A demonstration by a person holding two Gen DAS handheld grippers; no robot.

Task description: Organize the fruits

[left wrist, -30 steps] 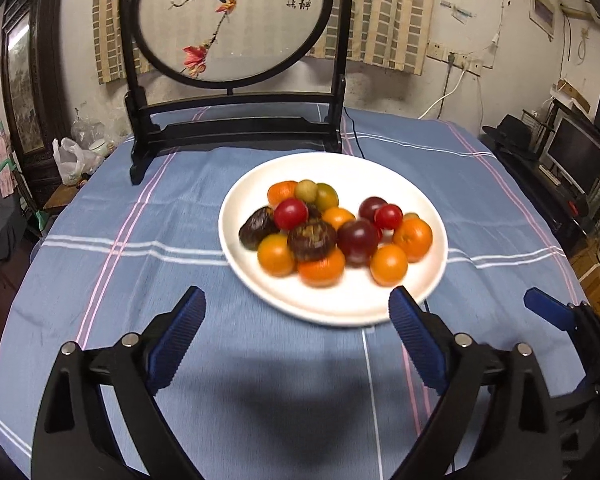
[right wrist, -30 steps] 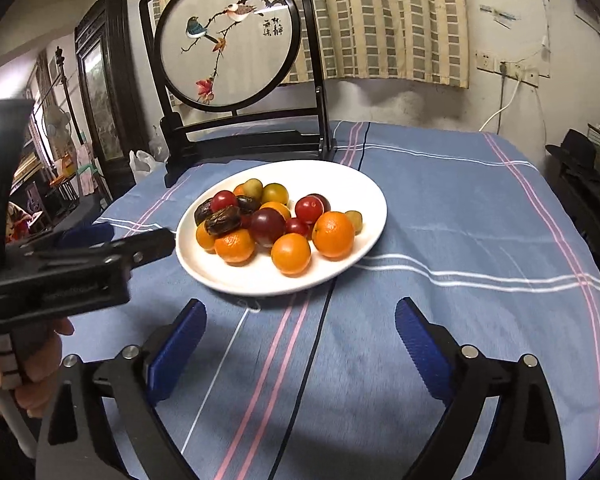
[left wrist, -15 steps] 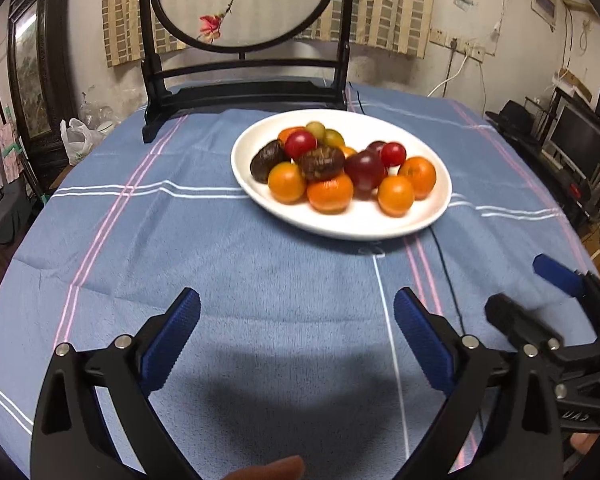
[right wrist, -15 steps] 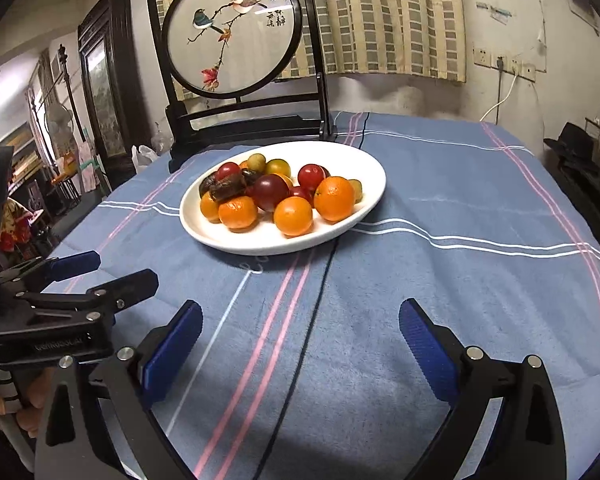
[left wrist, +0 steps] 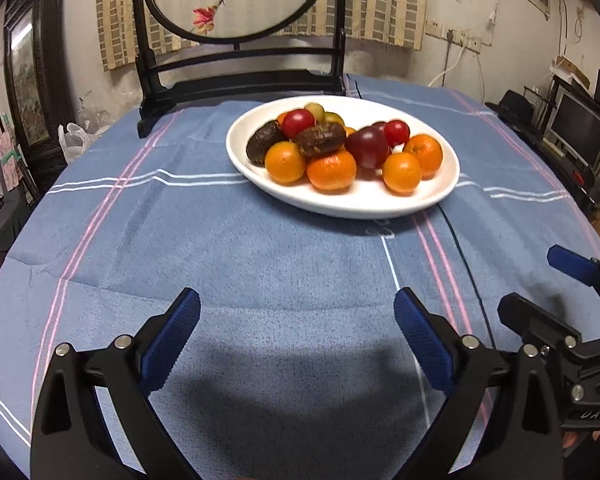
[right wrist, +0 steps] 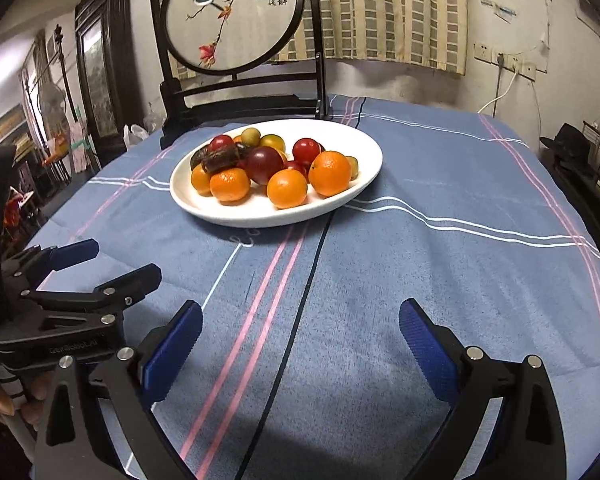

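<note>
Presently, left tool [left wrist: 296, 320]: fingers held wide apart, nothing gripped, above the blue cloth [left wrist: 260, 264].
Fruits [left wrist: 340, 148]: piled on the white plate [left wrist: 340, 204], set mid-counter, well ahead.
Right tool [right wrist: 300, 326]: spread apart, nothing held, beside the left.

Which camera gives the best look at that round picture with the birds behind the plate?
The right wrist view: the whole round bird picture shows, both birds, branch and writing. In the left wrist view the bird picture is cut off at the top edge, leaving only the lower half with its red flower.
</note>
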